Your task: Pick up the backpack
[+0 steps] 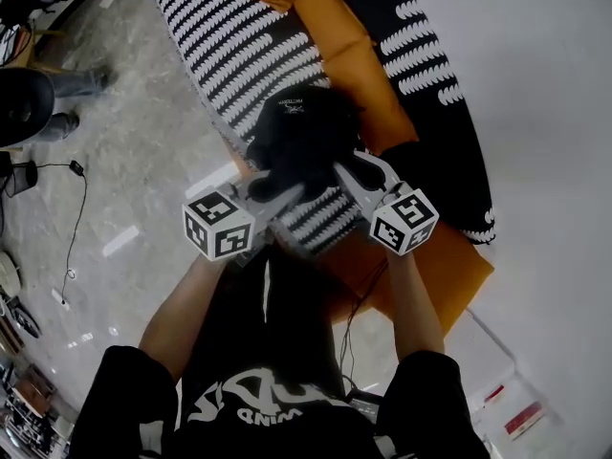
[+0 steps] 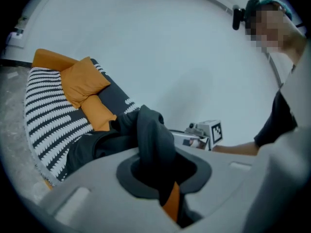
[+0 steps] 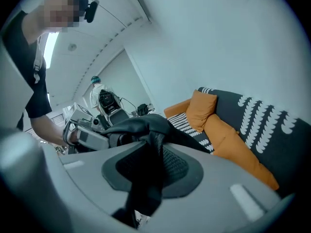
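A black backpack (image 1: pixel 304 140) hangs above the striped sofa seat, held between my two grippers in the head view. My left gripper (image 1: pixel 287 195) is shut on a black strap (image 2: pixel 154 144) of the backpack, whose fabric fills the gap between its jaws. My right gripper (image 1: pixel 346 174) is shut on another black strap (image 3: pixel 148 166) at the backpack's right side. Each gripper shows in the other's view, the right gripper (image 2: pixel 201 134) beyond the strap and the left gripper (image 3: pixel 82 130) past the bag's dark bulk (image 3: pixel 136 127).
The sofa (image 1: pixel 234 51) has a black-and-white patterned cover and orange cushions (image 1: pixel 335 36). A white wall (image 1: pixel 535 113) runs along its right. The grey stone floor (image 1: pixel 124 161) lies to the left, with a cable (image 1: pixel 75 220) and a standing person's feet (image 1: pixel 57 103). A white box (image 1: pixel 497 390) sits at lower right.
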`<move>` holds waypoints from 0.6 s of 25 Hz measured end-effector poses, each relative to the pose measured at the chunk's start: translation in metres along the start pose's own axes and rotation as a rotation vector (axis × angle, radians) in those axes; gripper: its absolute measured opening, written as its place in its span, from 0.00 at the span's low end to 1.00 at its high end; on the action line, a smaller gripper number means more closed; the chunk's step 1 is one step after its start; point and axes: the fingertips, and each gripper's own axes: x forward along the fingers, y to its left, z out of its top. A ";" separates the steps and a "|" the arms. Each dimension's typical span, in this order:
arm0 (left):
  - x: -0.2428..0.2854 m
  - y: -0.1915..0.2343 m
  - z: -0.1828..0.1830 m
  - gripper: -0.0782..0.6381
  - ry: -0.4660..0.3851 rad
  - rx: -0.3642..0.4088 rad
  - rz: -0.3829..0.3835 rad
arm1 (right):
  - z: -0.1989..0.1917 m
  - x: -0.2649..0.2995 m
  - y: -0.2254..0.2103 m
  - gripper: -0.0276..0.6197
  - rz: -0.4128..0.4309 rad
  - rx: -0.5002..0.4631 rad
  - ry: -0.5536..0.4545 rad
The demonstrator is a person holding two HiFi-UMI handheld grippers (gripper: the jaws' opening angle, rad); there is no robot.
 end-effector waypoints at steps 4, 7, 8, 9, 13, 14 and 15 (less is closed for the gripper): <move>-0.005 -0.024 0.020 0.17 -0.013 0.042 -0.015 | 0.018 -0.014 0.010 0.17 -0.004 -0.014 -0.018; -0.014 -0.046 0.028 0.17 -0.007 0.076 -0.029 | 0.026 -0.025 0.026 0.15 0.002 -0.013 -0.024; -0.019 -0.054 0.030 0.17 -0.003 0.085 -0.032 | 0.030 -0.030 0.033 0.15 0.007 -0.007 -0.028; -0.025 -0.062 0.034 0.17 0.002 0.091 -0.035 | 0.034 -0.034 0.040 0.15 0.012 0.002 -0.033; -0.050 -0.092 0.049 0.17 0.013 0.121 -0.038 | 0.054 -0.051 0.072 0.15 0.023 0.023 -0.057; -0.055 -0.101 0.050 0.17 0.013 0.136 -0.039 | 0.056 -0.056 0.080 0.15 0.022 0.027 -0.069; -0.059 -0.110 0.050 0.17 0.012 0.153 -0.043 | 0.058 -0.063 0.088 0.15 0.019 0.032 -0.082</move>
